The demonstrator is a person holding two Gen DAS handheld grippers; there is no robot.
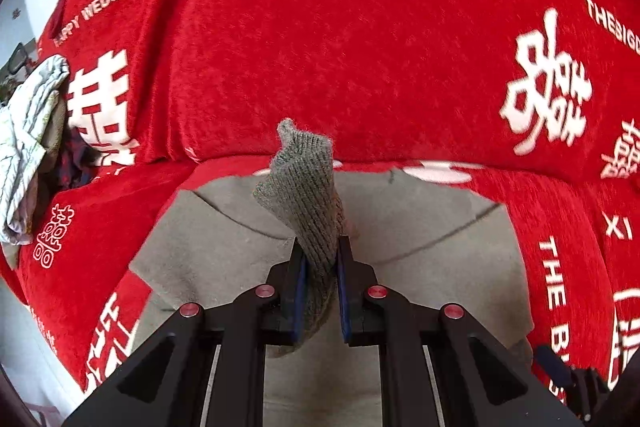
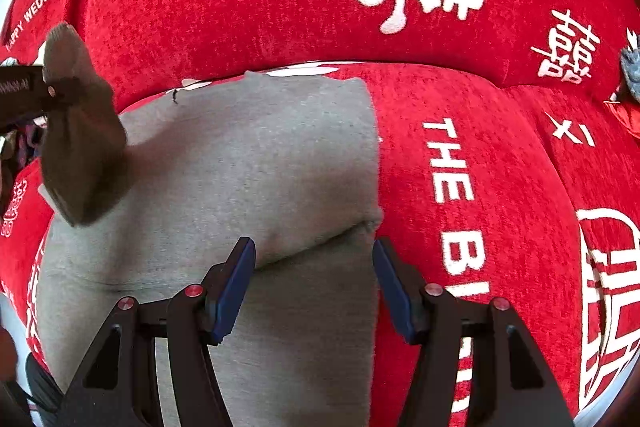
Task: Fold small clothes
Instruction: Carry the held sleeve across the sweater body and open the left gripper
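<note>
Although the grey garment (image 2: 256,163) already lies spread fairly flat on the red sofa cover (image 2: 500,155), the folding itself looks barely begun: only one ribbed knit end, seemingly a cuff or sleeve end (image 1: 304,195), is lifted off the surface, and I judge that the main folds are yet to come. The left tool (image 1: 320,267) is clamped on that ribbed end, which stands up between its blue pads and pokes out above them; in the right wrist view the same piece hangs as a dark flap at the far left, raised over the garment's left part. The right tool (image 2: 314,279) has its fingers spread wide and grips nothing; it hovers just above the garment near its right edge, where a crease or seam (image 2: 320,243) runs across the fabric. What is left, as far as I can judge, is to carry the lifted end across the body, fold the other side, and then double the piece over. Whether the garment is a top or trousers I cannot tell. Around the work, a crumpled pile of pale and dark clothes (image 1: 28,147) sits at the left end of the sofa, well apart from the grey piece. A small grey and red object (image 2: 630,67) shows at the far right edge, too cut off to identify. The sofa's soft seat and upright back behind the garment may make flat, crisp folds harder, though nothing lies on the garment itself.
</note>
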